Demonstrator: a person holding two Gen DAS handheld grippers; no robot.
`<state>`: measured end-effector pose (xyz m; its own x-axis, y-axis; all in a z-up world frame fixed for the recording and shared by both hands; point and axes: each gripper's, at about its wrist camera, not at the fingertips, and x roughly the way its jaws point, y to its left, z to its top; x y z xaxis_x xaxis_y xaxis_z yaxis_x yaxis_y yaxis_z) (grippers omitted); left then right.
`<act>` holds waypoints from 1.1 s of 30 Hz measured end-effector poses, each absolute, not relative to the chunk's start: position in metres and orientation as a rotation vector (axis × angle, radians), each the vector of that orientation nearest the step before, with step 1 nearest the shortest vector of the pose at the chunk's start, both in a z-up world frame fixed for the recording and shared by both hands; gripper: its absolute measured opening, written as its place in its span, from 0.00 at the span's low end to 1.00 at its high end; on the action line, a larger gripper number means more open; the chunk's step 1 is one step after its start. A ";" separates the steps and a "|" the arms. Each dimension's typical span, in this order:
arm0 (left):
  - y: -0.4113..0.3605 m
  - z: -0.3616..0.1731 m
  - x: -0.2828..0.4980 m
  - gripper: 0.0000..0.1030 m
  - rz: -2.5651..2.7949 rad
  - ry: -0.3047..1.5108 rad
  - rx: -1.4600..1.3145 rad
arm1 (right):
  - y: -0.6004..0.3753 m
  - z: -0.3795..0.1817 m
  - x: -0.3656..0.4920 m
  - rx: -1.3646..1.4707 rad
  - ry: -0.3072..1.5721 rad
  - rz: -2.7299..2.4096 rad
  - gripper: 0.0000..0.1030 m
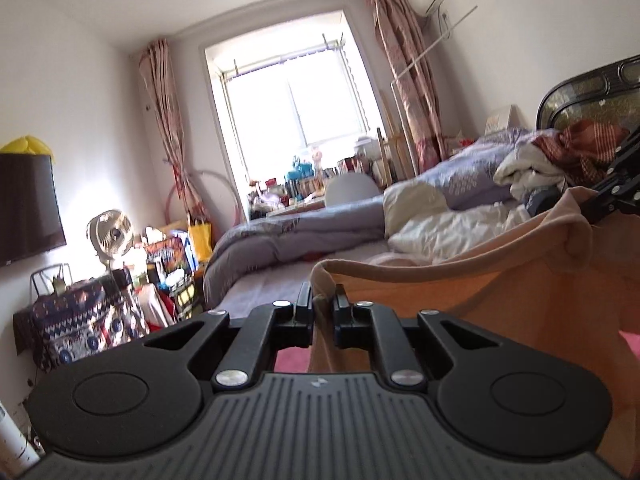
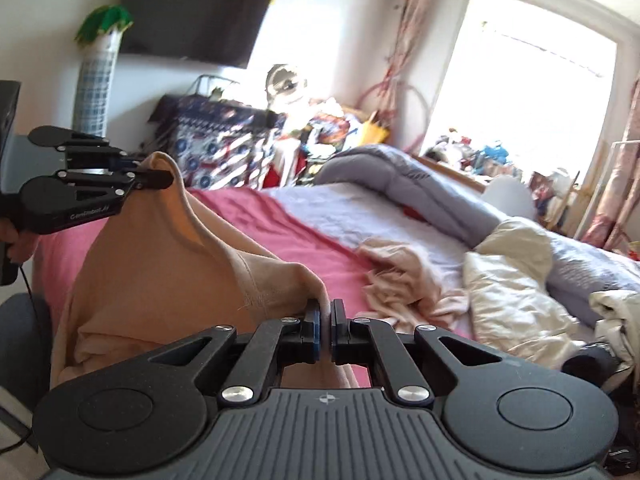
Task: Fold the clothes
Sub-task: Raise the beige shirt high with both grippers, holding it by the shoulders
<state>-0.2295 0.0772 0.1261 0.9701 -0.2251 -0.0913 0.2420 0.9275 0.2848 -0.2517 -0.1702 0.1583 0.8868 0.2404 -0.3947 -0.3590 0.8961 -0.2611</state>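
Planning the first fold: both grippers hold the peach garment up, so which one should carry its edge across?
Left, tentatively. The left gripper pinches the peach cotton garment over open pink sheet; the right gripper is beside rumpled cream bedding.

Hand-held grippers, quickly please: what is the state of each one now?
Left hand-held gripper: closed on the peach garment.
Right hand-held gripper: closed on the same peach garment.

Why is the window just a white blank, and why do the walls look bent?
Left wrist view: the window is overexposed by daylight, and the fisheye lens bows the walls. Right wrist view: the window is blown out likewise, and the background clutter is blurred.
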 end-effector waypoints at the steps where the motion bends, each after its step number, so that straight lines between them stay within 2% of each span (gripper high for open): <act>1: 0.072 0.137 -0.229 0.13 -0.247 0.023 0.294 | -0.176 0.165 -0.253 -0.321 0.343 0.293 0.06; 9: 0.047 0.179 -0.243 0.13 -0.234 -0.138 0.280 | -0.221 0.199 -0.280 -0.191 0.146 0.161 0.05; 16: 0.030 0.228 -0.266 0.14 -0.192 -0.334 0.361 | -0.235 0.226 -0.305 -0.223 -0.045 0.011 0.04; 19: 0.024 0.263 -0.280 0.14 -0.168 -0.446 0.379 | -0.236 0.254 -0.321 -0.260 -0.165 -0.045 0.04; 21: 0.022 0.288 -0.293 0.18 -0.154 -0.526 0.390 | -0.236 0.276 -0.335 -0.299 -0.266 -0.095 0.04; 27: 0.011 0.357 -0.340 0.18 -0.096 -0.739 0.445 | -0.236 0.344 -0.390 -0.371 -0.547 -0.214 0.04; 33: 0.010 0.397 -0.387 0.18 -0.059 -0.897 0.478 | -0.239 0.390 -0.443 -0.386 -0.719 -0.278 0.04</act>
<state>-0.3872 0.0097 0.3972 0.6298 -0.2460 0.7368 -0.1469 0.8937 0.4240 -0.4435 -0.2392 0.3895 0.7208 -0.1141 0.6837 0.3749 0.8938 -0.2461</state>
